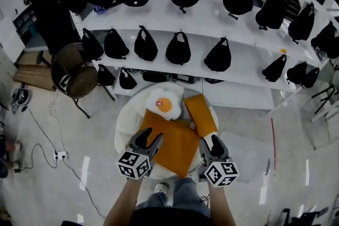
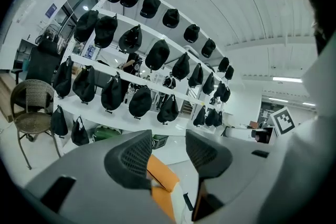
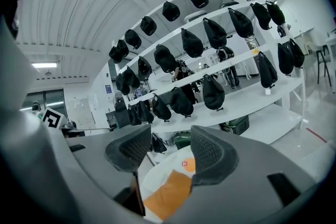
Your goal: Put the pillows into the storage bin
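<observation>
A large orange pillow (image 1: 172, 143) lies on a round white surface (image 1: 123, 127) in the head view. A smaller orange pillow (image 1: 200, 114) and a white fried-egg pillow (image 1: 164, 105) lie just beyond it. My left gripper (image 1: 149, 140) hovers at the large pillow's left edge and my right gripper (image 1: 212, 144) at its right edge. Both stand open with nothing between the pads. The left gripper view looks past the left gripper (image 2: 169, 152) to an orange pillow (image 2: 161, 174) below. The right gripper view looks past the right gripper (image 3: 170, 152) to the orange pillow (image 3: 168, 194) and the egg pillow (image 3: 188, 165).
White curved shelves (image 1: 212, 18) hung with several black bags stand behind the round surface. A wicker chair (image 1: 74, 74) is at the left. Cables and a power strip (image 1: 61, 155) lie on the floor at the lower left.
</observation>
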Demonstrator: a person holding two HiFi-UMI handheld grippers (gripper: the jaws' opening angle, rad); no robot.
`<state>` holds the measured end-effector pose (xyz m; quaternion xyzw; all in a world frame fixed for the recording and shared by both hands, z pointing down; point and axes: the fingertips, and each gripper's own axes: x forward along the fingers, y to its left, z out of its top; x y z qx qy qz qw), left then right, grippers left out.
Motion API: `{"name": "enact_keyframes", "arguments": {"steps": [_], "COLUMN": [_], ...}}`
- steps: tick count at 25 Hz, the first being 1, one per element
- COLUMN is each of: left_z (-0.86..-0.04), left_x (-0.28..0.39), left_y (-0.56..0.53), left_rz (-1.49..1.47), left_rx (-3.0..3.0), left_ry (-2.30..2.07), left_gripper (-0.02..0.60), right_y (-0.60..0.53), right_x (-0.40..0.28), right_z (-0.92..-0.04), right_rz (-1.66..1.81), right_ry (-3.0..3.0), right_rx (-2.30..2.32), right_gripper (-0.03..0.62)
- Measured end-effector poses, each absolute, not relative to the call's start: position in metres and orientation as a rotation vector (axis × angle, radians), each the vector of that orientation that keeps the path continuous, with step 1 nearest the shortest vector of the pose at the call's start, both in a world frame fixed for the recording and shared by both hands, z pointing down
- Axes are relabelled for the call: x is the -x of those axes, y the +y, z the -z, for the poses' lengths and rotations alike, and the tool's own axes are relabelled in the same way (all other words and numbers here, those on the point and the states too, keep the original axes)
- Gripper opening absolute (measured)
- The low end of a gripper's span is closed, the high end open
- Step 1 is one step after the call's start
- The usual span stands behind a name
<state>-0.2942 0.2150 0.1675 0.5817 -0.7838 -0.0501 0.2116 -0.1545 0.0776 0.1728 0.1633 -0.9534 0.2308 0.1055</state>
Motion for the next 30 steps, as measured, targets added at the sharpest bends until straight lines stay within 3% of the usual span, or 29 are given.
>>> {"name": "enact_keyframes", "arguments": {"steps": [15,30], "left_z": [-0.220,-0.342], "left_x": [0.310,0.306], "left_y": [0.079,-0.028], "left_rz": [0.128,0.096], "left_rx": [-1.511,-1.435], "left_ry": [-2.146,-2.099], "left_gripper": [0.195,0.198], "right_y": [-0.061,-0.163], "right_x": [0.198,0.227], "right_z": [-0.212,-0.333], "right_rz": [-0.708,-0.566], "right_ry": [-2.743,-2.660], "right_rx": [-0.394,-0.249], "right_gripper": [0.218,0.219]}}
